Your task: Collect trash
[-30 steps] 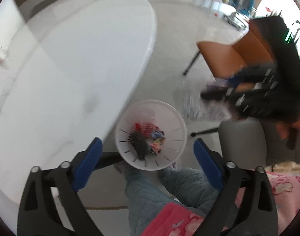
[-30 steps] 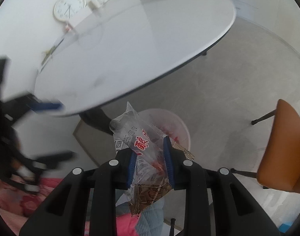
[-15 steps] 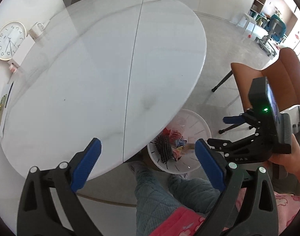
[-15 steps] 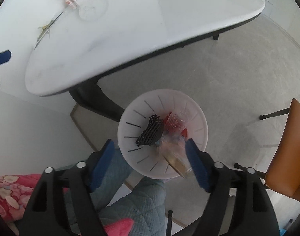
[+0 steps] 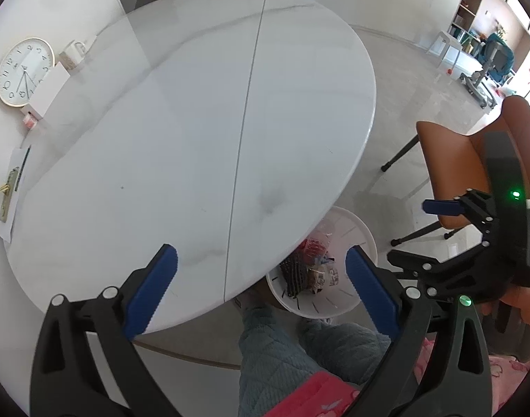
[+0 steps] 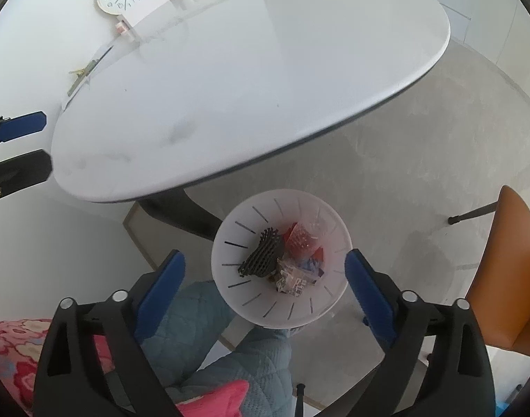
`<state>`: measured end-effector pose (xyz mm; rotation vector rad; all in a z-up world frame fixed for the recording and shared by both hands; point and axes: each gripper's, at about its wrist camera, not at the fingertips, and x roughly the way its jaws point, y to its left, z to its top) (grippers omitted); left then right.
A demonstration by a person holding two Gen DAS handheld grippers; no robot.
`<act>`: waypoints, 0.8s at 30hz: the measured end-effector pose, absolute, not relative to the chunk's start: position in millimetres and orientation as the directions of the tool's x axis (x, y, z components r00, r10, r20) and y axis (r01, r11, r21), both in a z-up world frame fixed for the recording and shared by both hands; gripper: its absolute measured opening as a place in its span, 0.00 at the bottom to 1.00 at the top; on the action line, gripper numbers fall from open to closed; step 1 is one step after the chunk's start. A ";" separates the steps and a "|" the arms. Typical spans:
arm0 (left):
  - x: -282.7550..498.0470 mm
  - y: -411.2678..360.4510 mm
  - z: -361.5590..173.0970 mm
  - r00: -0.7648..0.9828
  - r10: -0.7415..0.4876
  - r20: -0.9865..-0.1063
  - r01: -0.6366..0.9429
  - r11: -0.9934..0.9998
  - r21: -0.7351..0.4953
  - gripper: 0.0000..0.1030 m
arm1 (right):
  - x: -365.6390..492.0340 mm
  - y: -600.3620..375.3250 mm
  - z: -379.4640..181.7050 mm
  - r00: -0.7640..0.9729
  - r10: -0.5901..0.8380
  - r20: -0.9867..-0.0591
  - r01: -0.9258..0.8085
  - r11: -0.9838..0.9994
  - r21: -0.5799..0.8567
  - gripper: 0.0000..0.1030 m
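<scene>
A white slotted waste bin (image 6: 251,299) stands on the floor by the edge of the round white table (image 6: 265,69). Inside lie a black mesh piece (image 6: 263,255), a red wrapper (image 6: 301,239) and a clear snack wrapper (image 6: 292,279). My right gripper (image 6: 265,258) hangs straight above the bin, its jaws opening wide with nothing between them. My left gripper (image 5: 261,257) hovers over the table's near edge, its jaws also opening and empty. In the left wrist view the bin (image 5: 352,229) is half hidden under the table edge, with the snack wrapper (image 5: 327,274) showing.
A wall clock (image 5: 23,71), a white box (image 5: 51,88) and a mug (image 5: 72,55) stand at the table's far left, with a paper and a brass piece (image 5: 9,194) nearer. An orange chair (image 5: 470,160) stands right of the bin. The person's quilted blue legs (image 6: 230,358) are beside the bin.
My right gripper opened and the snack wrapper dropped from it into the bin. My left gripper swung from above the bin to over the table.
</scene>
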<state>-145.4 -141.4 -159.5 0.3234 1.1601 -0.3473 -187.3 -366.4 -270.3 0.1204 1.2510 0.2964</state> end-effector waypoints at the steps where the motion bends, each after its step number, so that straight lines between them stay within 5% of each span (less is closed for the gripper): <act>1: -143.3 -141.3 -157.9 0.362 -0.096 -0.927 0.426 0.902 0.073 0.93 | -187.0 -366.4 -266.7 0.289 0.282 -0.915 -0.157 0.957 0.246 0.93; 24: -92.3 -86.0 -94.9 0.514 -0.044 -0.857 0.281 0.952 0.120 0.93 | -138.8 -319.7 -185.4 0.419 0.179 -0.890 -0.120 0.983 0.141 0.98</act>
